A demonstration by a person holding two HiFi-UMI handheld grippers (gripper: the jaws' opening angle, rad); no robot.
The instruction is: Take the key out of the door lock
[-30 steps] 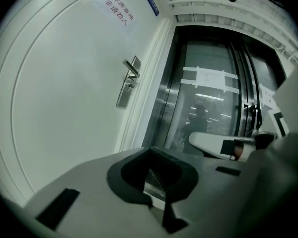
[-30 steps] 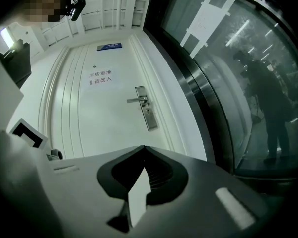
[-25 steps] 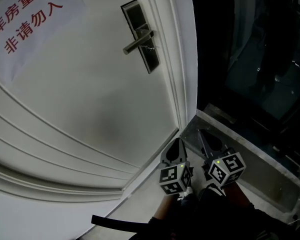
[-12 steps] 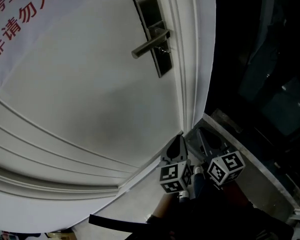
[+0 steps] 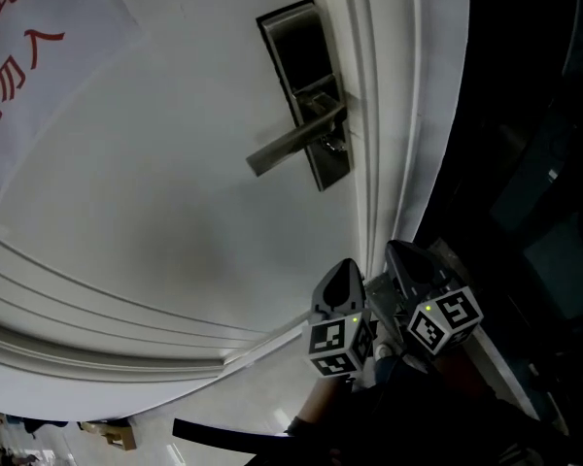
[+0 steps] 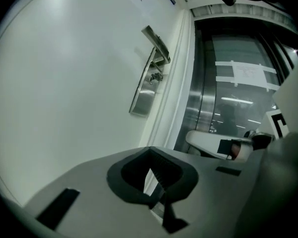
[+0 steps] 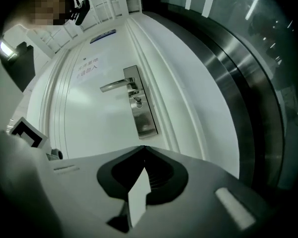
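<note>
Left tongs [image 5: 342, 272]: clenched, empty. Right tongs [image 5: 404, 258]: clenched, empty, just beside the left. Key [image 5: 332, 146]: seated in door lock [image 5: 306, 85], below lever handle [image 5: 291, 144]; ahead of the 2 tongs, well apart. Door [image 5: 175, 221]: white.

Door [image 5: 175, 212] smooth matt white; lock plate [image 5: 332, 168], lever handle [image 5: 290, 145] brushed metal.

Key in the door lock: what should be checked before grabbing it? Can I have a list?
1. Key sits in the lock plate, under the handle: ok.
2. Right gripper jaws apart for grabbing: not ok, together and empty.
3. Left gripper jaws apart: not ok, together and empty.
4. Grippers close to the key: not ok, both well below it.
5. Key turned ready to pull out: cannot tell.
</note>
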